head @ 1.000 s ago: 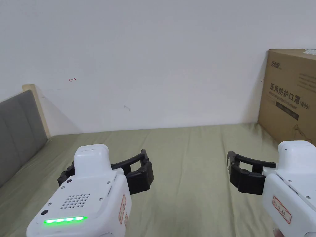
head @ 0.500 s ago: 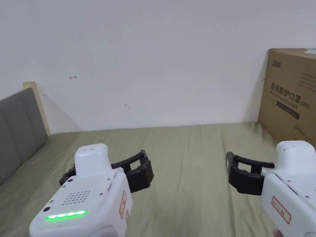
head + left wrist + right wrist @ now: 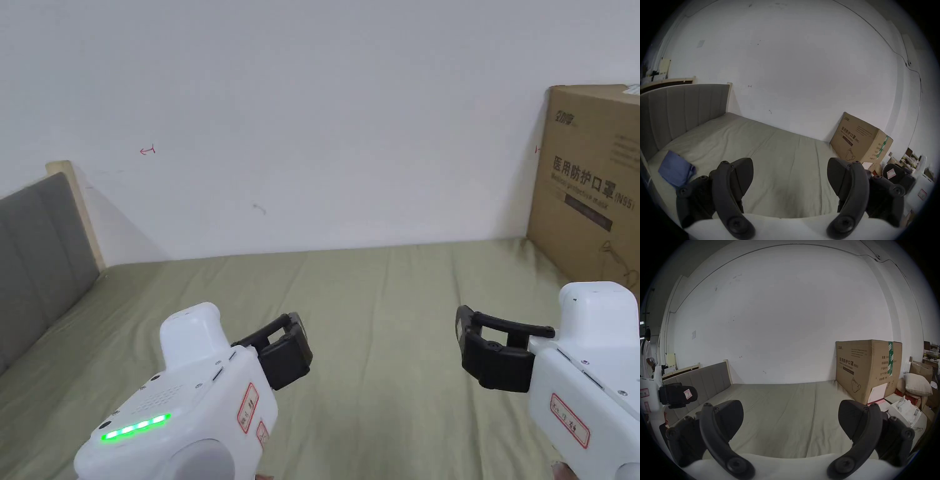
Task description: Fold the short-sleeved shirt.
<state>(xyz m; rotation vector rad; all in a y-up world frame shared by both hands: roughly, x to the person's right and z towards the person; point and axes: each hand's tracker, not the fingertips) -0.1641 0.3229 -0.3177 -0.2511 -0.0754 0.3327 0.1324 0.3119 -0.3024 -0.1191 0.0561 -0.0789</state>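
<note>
A blue cloth (image 3: 676, 168), folded into a small bundle, lies on the olive-green bed sheet (image 3: 375, 294) near the grey headboard, to the left of my left gripper (image 3: 790, 164). That gripper hovers over the sheet with its black jaws wide apart and nothing between them; it shows low left in the head view as the left gripper (image 3: 278, 350) and at the left edge as the left gripper (image 3: 677, 395). My right gripper (image 3: 791, 405) is also open and empty, held above the sheet, low right as the right gripper (image 3: 467, 344).
A padded grey headboard (image 3: 37, 250) bounds the bed on the left and a white wall runs along the back. A large cardboard box (image 3: 587, 187) stands at the bed's right end. Beyond it are a pillow (image 3: 917, 387) and boxes. A person (image 3: 645, 356) stands far left.
The left gripper has dropped a little and turned, so its body now hides one jaw in the head view. The head camera has shifted slightly. The right gripper has barely moved.
</note>
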